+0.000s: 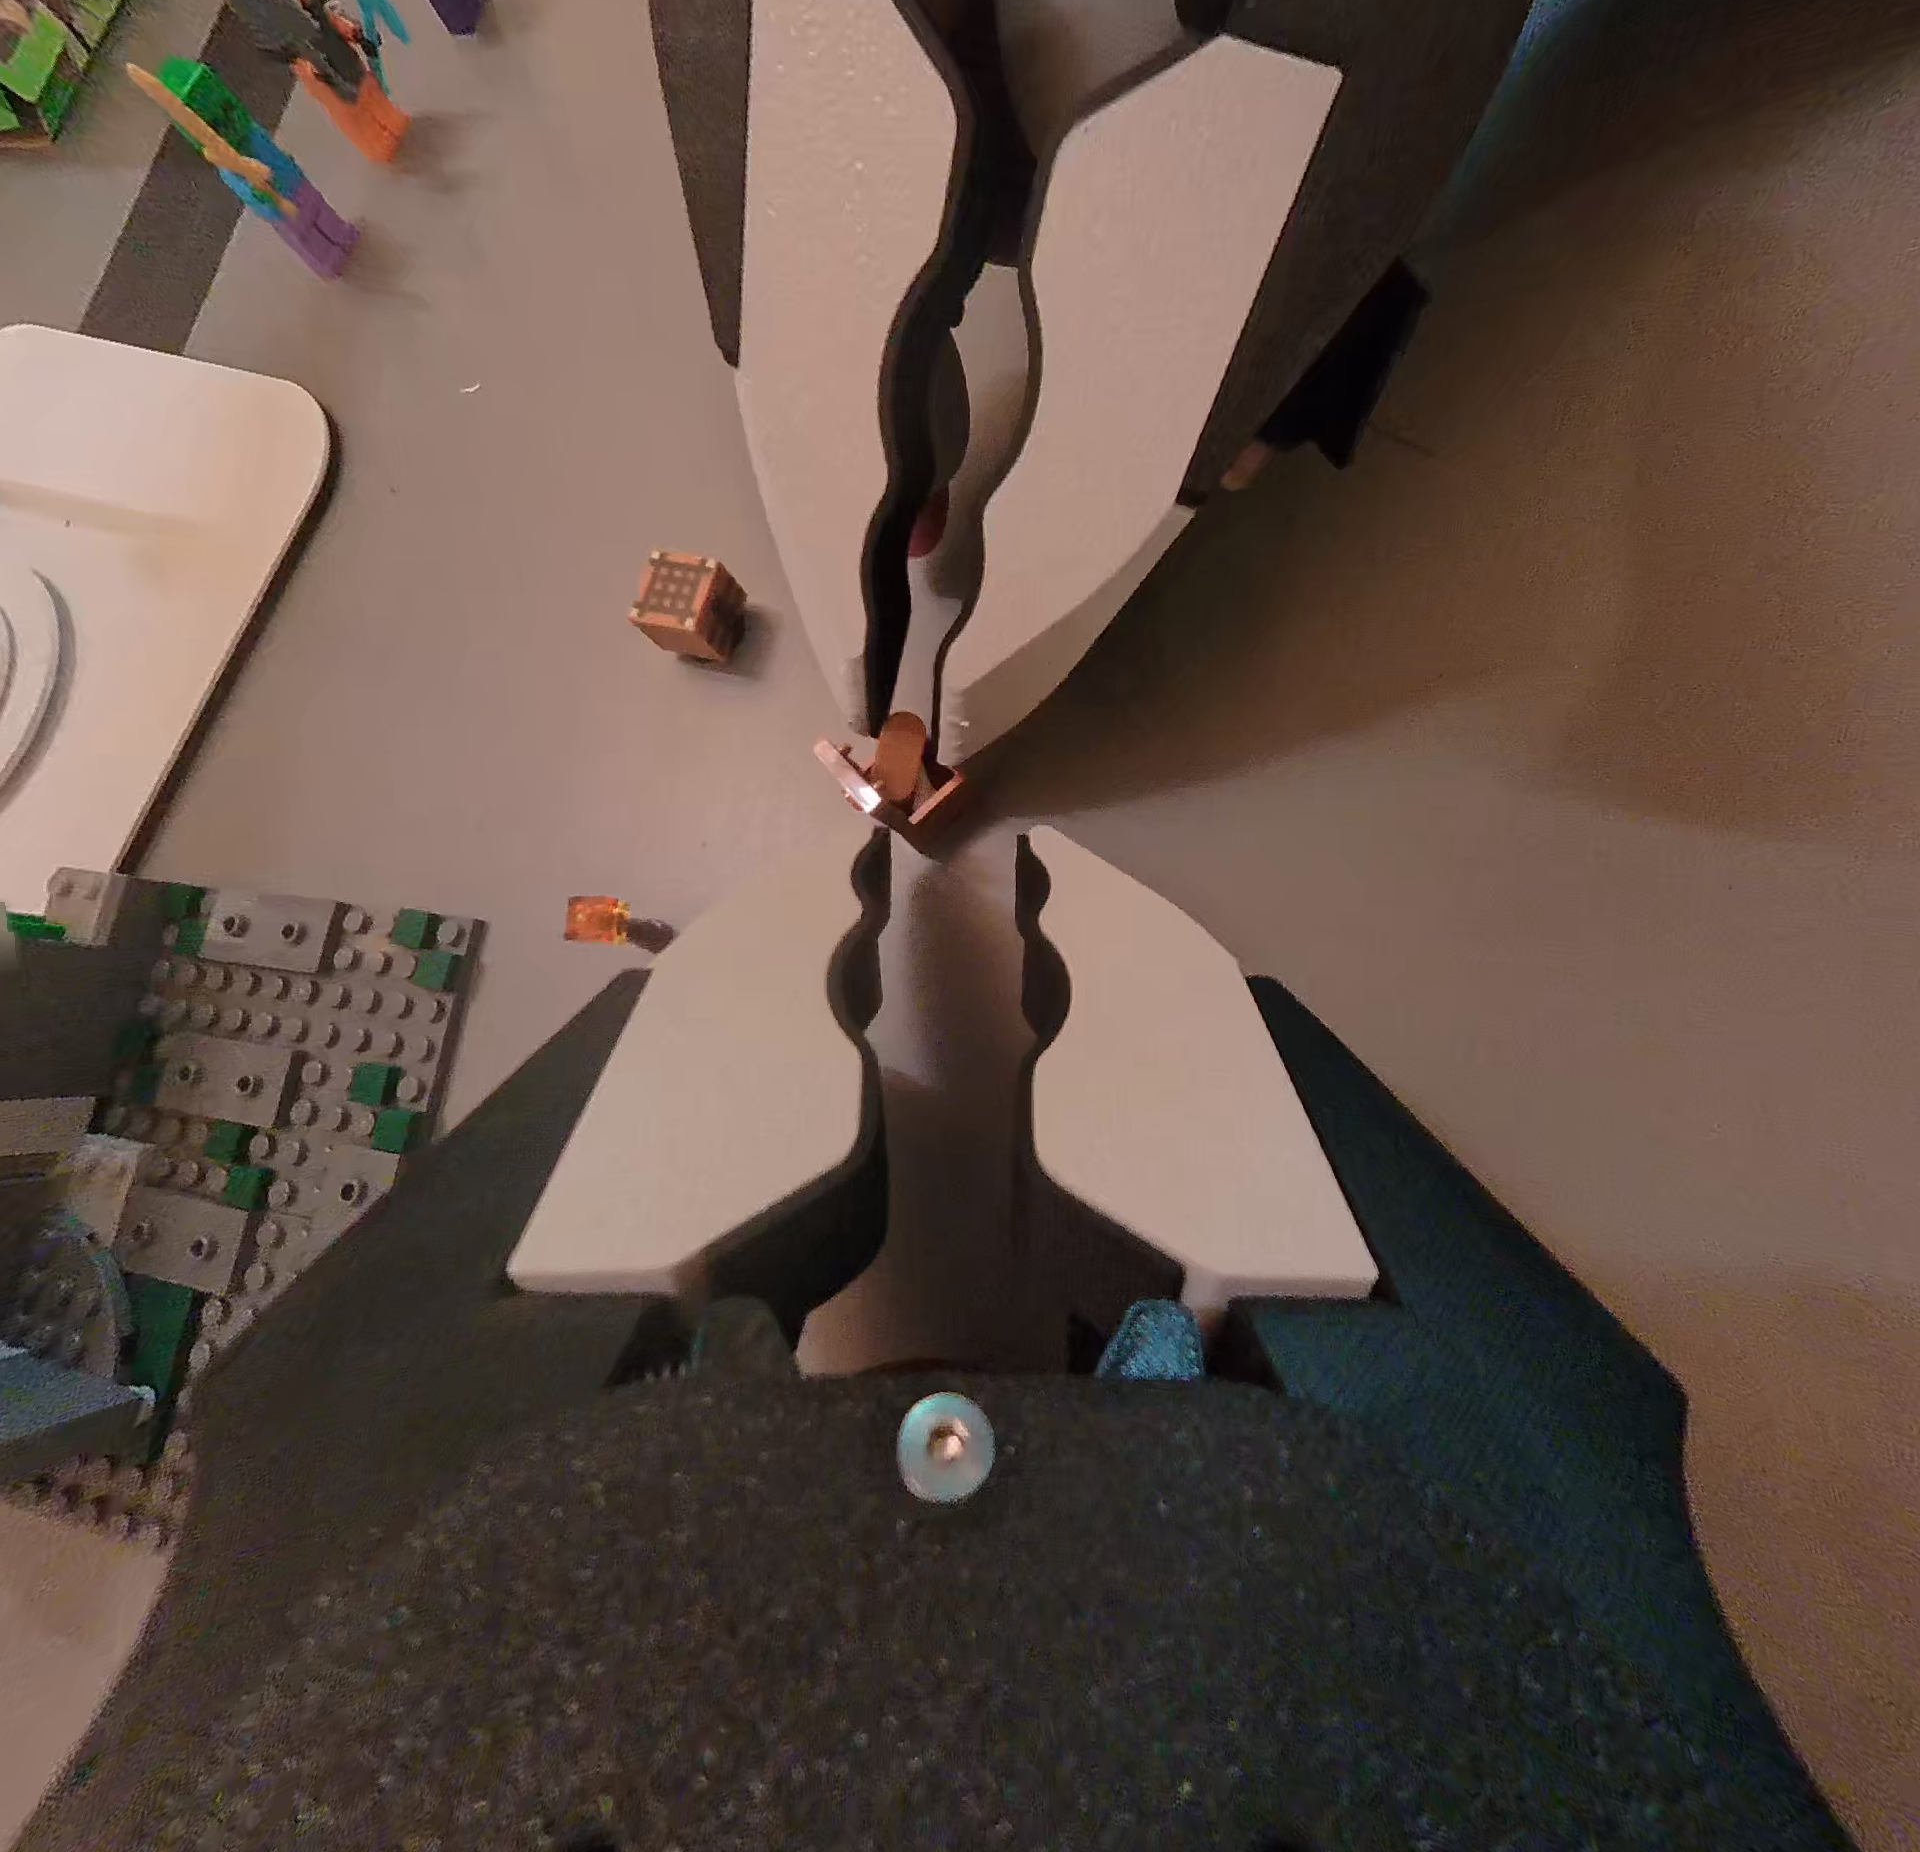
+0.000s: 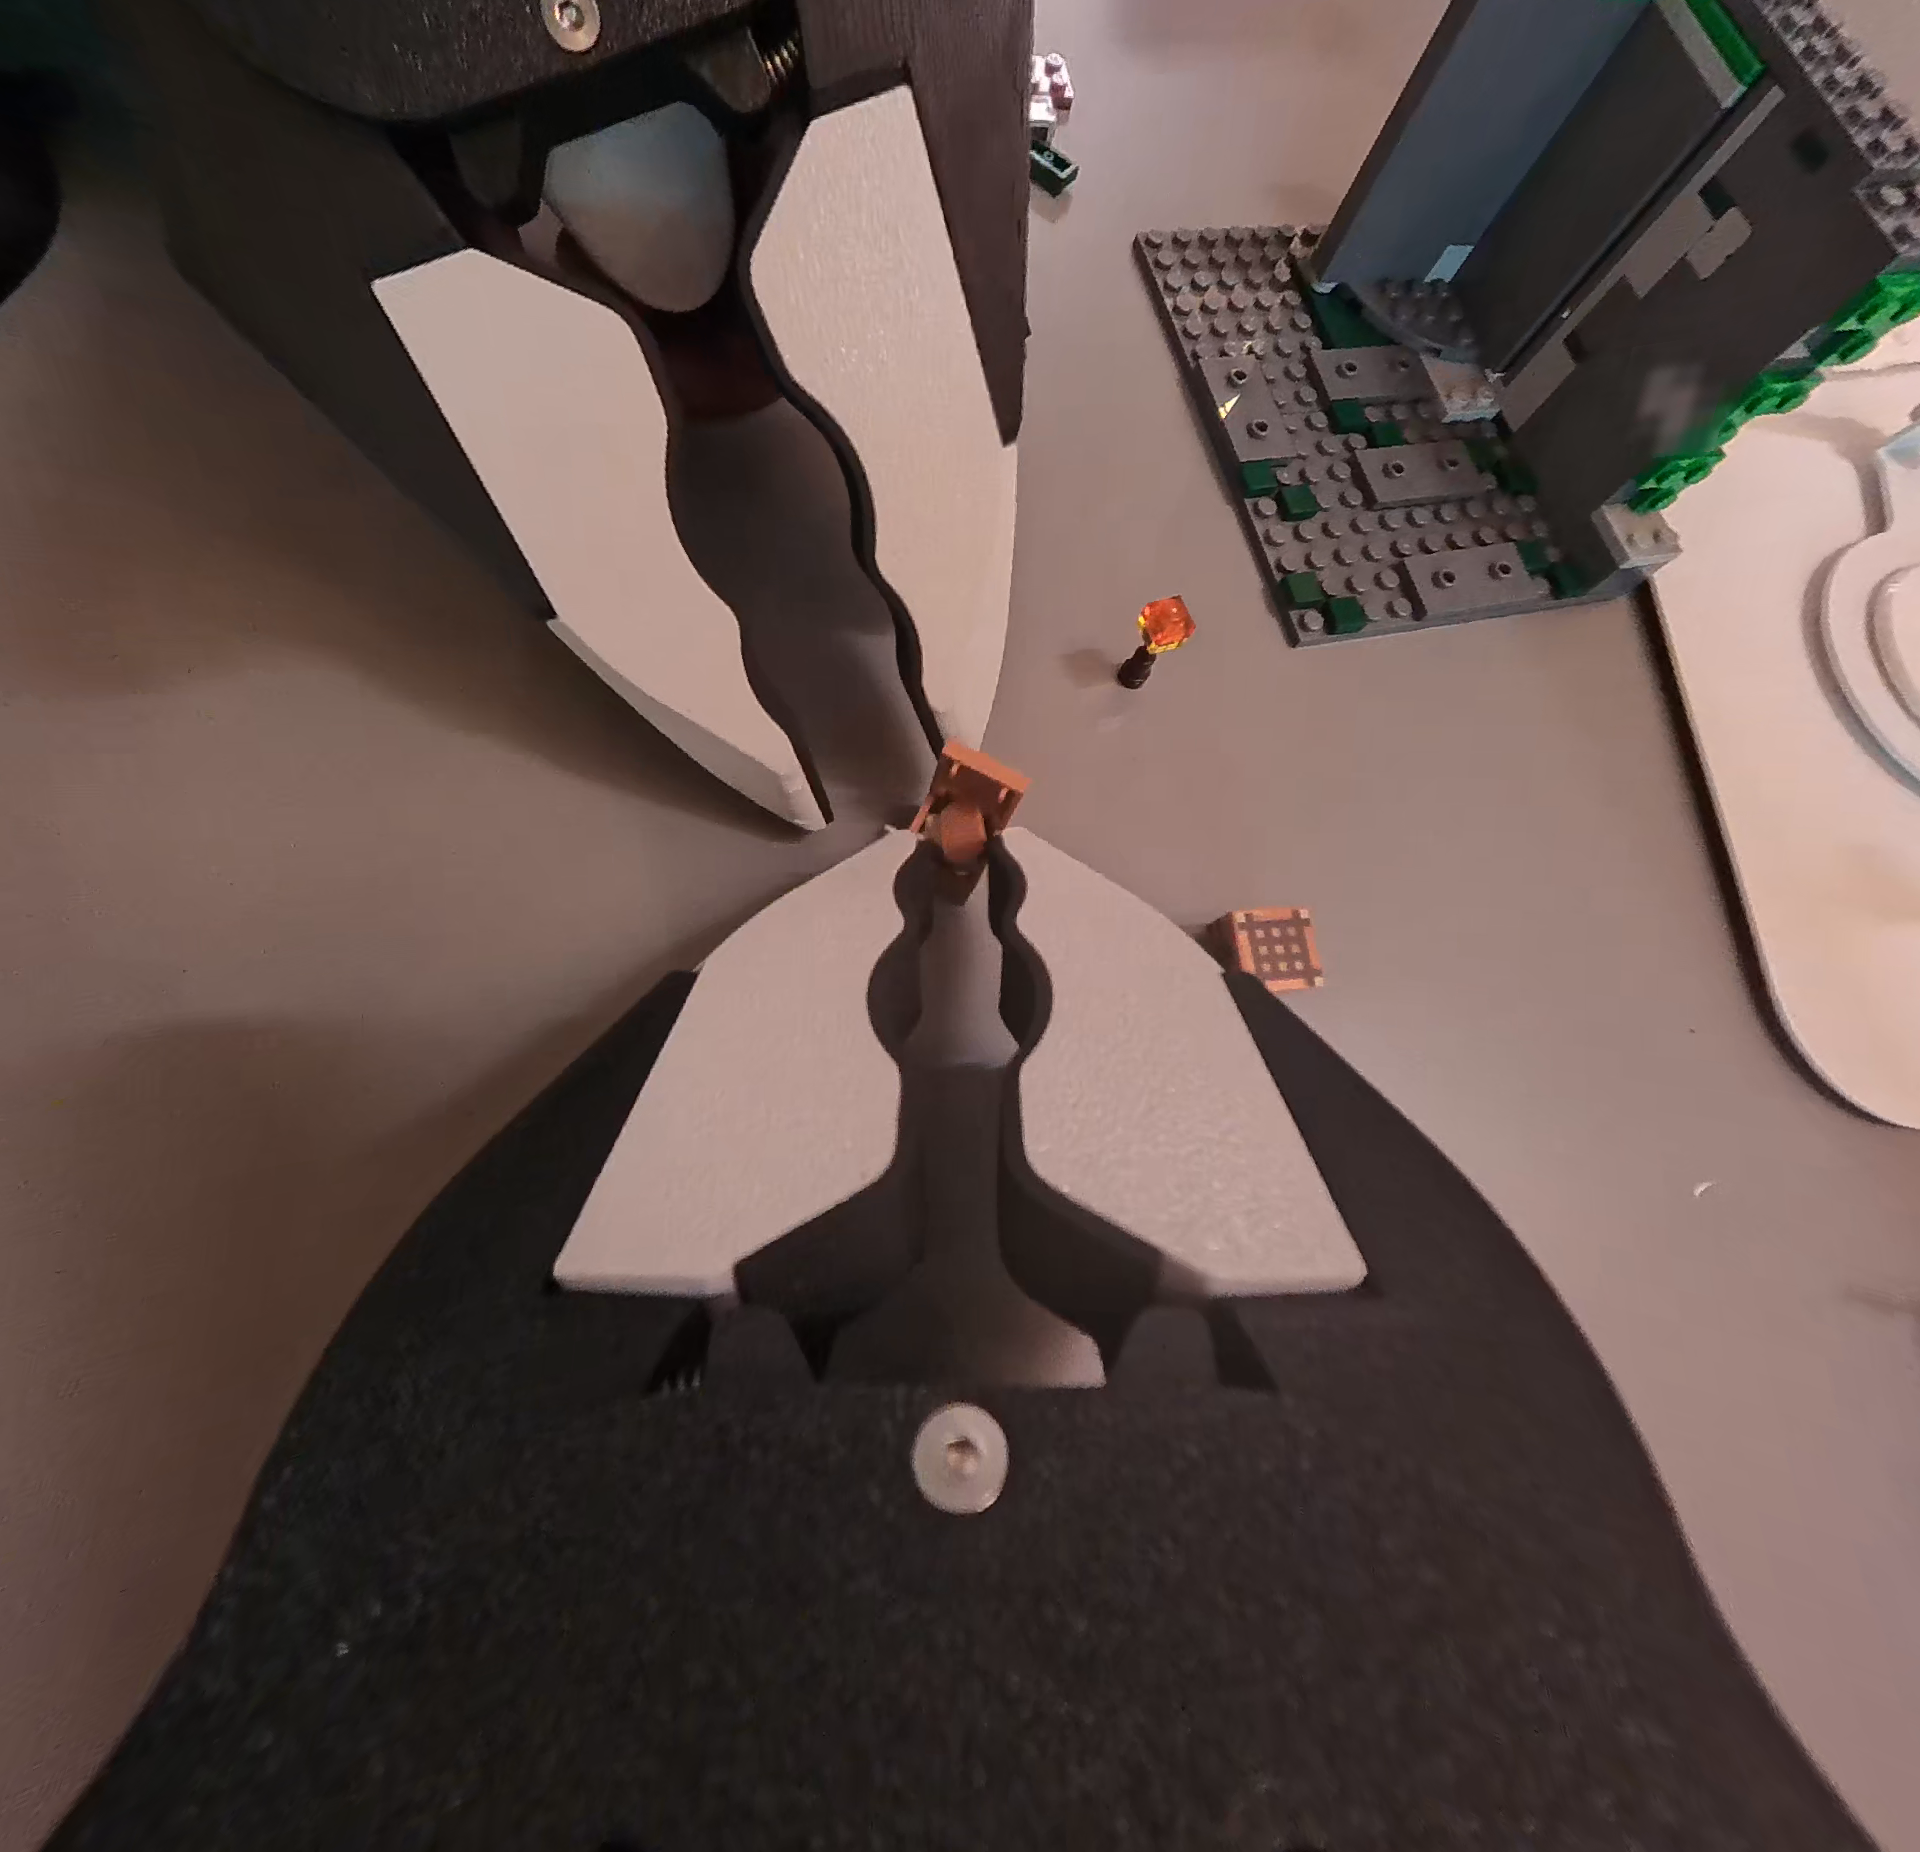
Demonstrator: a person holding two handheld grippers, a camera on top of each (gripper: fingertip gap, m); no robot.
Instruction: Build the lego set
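A small brown lego assembly [image 1: 920, 789] [image 2: 977, 789], a square plate with a round brown part, hangs just above the grey table. My right gripper [image 2: 958, 844] is shut on its round part; in the left wrist view it reaches in from the top [image 1: 906, 706]. My left gripper [image 1: 954, 844] is open, its tips just short of the brown piece with a clear gap between them; it comes from the top of the right wrist view [image 2: 878, 776]. The grey studded baseplate [image 1: 301, 1023] [image 2: 1382, 514] carries a tall grey and green tower [image 2: 1621, 244].
A torch with an orange clear top [image 1: 597, 919] [image 2: 1164, 626] and a brown grid-topped cube [image 1: 686, 602] [image 2: 1273, 948] stand on the table. A white tray [image 1: 125, 555] [image 2: 1818, 763] lies beside the build. Minifigures [image 1: 260, 171] and a box [image 1: 52, 36] stand farther off. The tips of both grippers are at nearly the same place.
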